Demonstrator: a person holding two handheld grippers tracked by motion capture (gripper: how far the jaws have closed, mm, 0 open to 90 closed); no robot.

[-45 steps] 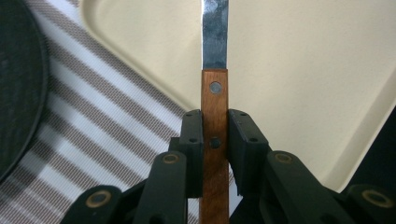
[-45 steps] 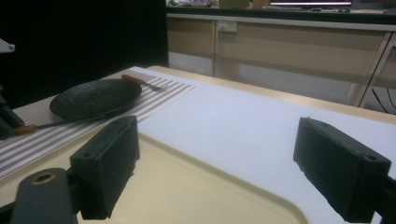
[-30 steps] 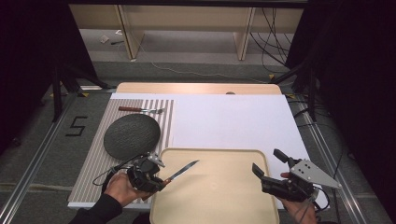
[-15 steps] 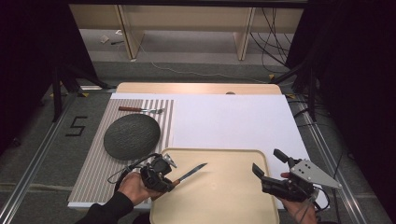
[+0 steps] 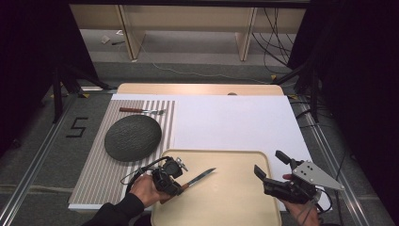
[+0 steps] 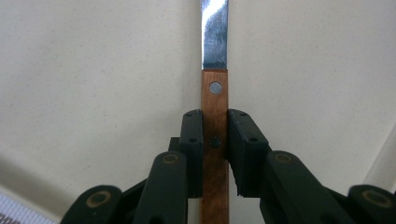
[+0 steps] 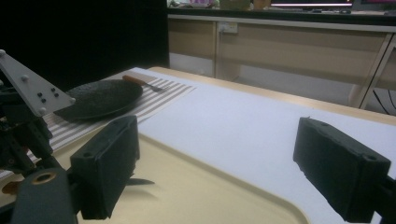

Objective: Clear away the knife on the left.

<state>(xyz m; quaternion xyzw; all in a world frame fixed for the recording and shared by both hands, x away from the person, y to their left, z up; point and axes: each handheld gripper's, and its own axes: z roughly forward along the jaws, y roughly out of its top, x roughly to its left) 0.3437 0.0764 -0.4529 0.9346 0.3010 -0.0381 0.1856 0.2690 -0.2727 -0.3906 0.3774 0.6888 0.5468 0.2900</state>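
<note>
Left tongs [image 5: 176, 183] shifted right over tray [image 5: 235, 207], gripping knife [image 5: 200, 176], pointing right

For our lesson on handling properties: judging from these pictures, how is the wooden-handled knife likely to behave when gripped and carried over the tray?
The knife probably stays stiff: its blade juts straight out from the left gripper over the tray without sagging. It looks light, since the jaws hold it by the handle alone. The flat wooden handle sits squarely between the jaws, so slipping or rolling seems unlikely.
</note>
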